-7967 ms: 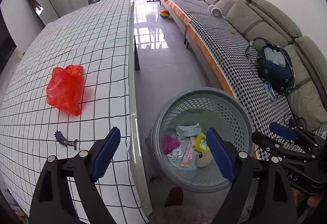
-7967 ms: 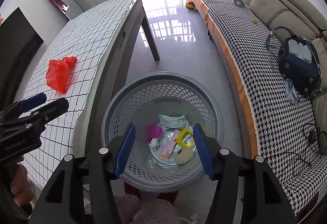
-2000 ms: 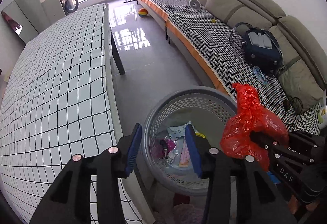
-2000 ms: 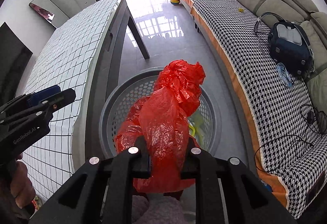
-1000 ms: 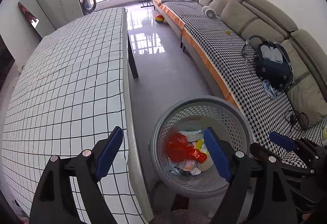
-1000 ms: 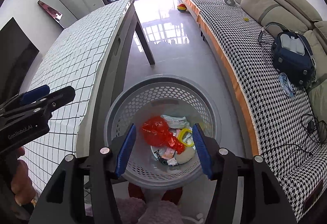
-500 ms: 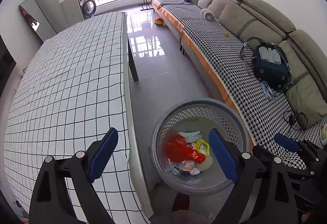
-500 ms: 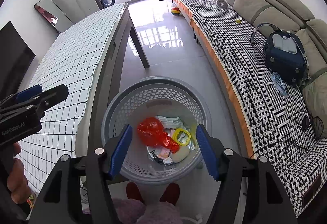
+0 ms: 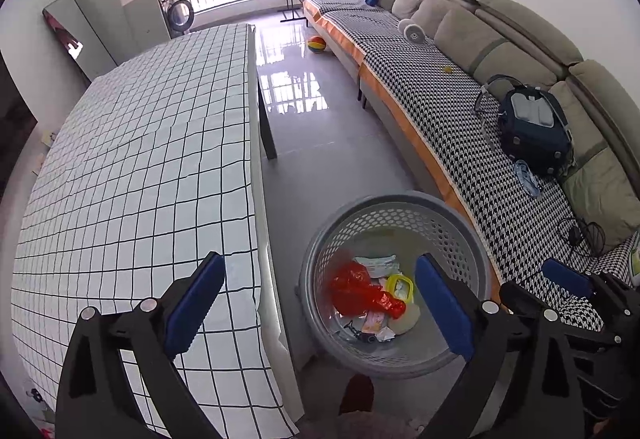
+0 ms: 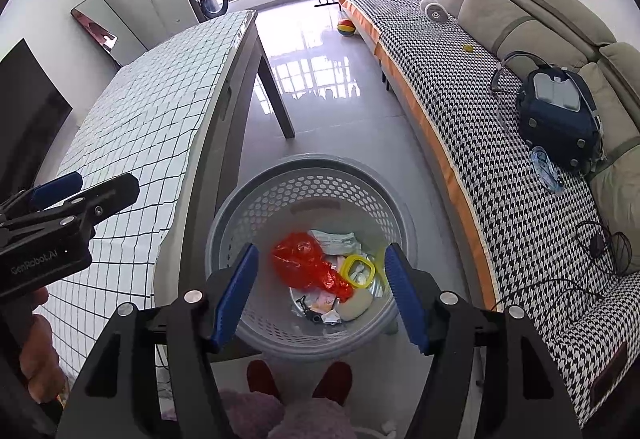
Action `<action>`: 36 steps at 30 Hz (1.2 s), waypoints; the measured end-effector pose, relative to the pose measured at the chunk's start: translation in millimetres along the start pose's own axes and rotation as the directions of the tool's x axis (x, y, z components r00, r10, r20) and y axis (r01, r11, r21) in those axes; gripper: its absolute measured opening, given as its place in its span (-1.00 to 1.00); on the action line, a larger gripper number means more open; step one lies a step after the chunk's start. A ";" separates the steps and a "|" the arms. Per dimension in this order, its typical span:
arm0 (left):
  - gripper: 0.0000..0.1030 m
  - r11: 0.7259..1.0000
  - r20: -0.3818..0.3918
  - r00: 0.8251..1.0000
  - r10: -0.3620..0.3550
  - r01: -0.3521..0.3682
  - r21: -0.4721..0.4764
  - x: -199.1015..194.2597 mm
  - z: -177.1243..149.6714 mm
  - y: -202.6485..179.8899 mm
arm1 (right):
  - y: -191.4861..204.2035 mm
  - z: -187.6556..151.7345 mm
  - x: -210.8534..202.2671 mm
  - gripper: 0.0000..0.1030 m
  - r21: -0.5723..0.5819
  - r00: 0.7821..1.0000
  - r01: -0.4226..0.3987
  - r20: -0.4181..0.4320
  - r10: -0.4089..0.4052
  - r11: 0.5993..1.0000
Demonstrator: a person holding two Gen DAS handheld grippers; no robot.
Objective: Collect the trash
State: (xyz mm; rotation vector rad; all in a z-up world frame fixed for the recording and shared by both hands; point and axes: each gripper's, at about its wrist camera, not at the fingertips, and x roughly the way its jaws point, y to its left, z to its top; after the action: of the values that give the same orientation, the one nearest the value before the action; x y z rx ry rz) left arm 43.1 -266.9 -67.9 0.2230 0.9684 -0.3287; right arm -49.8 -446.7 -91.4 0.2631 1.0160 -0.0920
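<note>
Down in the grey basket point(image 10: 256, 207) the red bag point(image 10: 308, 267) already lies among wrappers, the tabletop point(image 9: 140, 159) looks cleared, left tongs point(image 9: 320, 299) opening empty, right tongs point(image 10: 320, 299) parted and empty.

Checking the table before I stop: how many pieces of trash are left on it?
0. The checkered table shows no trash; the red bag lies in the basket. The table's near corner is hidden.

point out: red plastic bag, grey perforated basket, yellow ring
red plastic bag point(image 10: 305, 266), right wrist view, crumpled middle
grey perforated basket point(image 10: 256, 195), right wrist view, far-left rim
yellow ring point(image 10: 348, 263), right wrist view, left edge
</note>
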 end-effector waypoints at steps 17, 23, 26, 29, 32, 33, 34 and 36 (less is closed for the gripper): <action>0.86 1.000 -0.007 1.000 0.019 -0.019 -0.009 -2.5 -5.1 5.1 | 3.5 -0.6 -1.0 0.23 -0.004 1.000 -0.002 0.002 0.002 1.000; 0.86 1.000 -0.010 1.000 0.028 -0.028 -0.007 -1.6 -5.3 3.4 | 4.8 -0.9 -0.8 0.23 -0.004 1.000 -0.004 0.000 0.004 1.000; 0.86 0.999 -0.011 0.999 0.041 -0.041 -0.005 -0.9 -6.0 3.4 | 4.8 -1.0 -0.7 0.23 -0.004 1.000 -0.004 0.000 0.004 1.000; 0.86 0.999 -0.014 0.999 0.047 -0.047 -0.005 0.3 -6.4 3.5 | 6.0 -1.3 -0.4 0.23 -0.005 1.000 -0.005 -0.001 0.005 1.000; 0.86 0.999 -0.015 0.999 0.043 -0.044 -0.005 0.4 -7.0 3.1 | 5.8 -1.3 -0.4 0.23 -0.005 1.000 -0.005 -0.001 0.005 1.000; 0.86 0.999 -0.017 0.999 0.042 -0.042 -0.003 0.4 -7.2 3.2 | 6.5 -1.3 -0.2 0.23 -0.005 1.000 -0.005 0.000 0.005 1.000; 0.87 0.999 -0.020 0.999 0.041 -0.041 -0.002 0.4 -7.6 3.1 | 5.6 -1.2 -0.3 0.23 -0.005 1.000 -0.005 -0.001 0.005 1.000; 0.87 0.999 -0.024 0.999 0.044 -0.044 0.001 0.8 -8.2 2.8 | 6.2 -1.2 -0.1 0.23 -0.005 1.000 -0.006 -0.001 0.006 1.000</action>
State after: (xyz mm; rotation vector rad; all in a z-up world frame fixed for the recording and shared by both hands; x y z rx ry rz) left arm 38.2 -261.7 -72.9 0.2491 0.9860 -0.2862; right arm -49.6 -440.4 -90.8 0.2615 1.0164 -0.0832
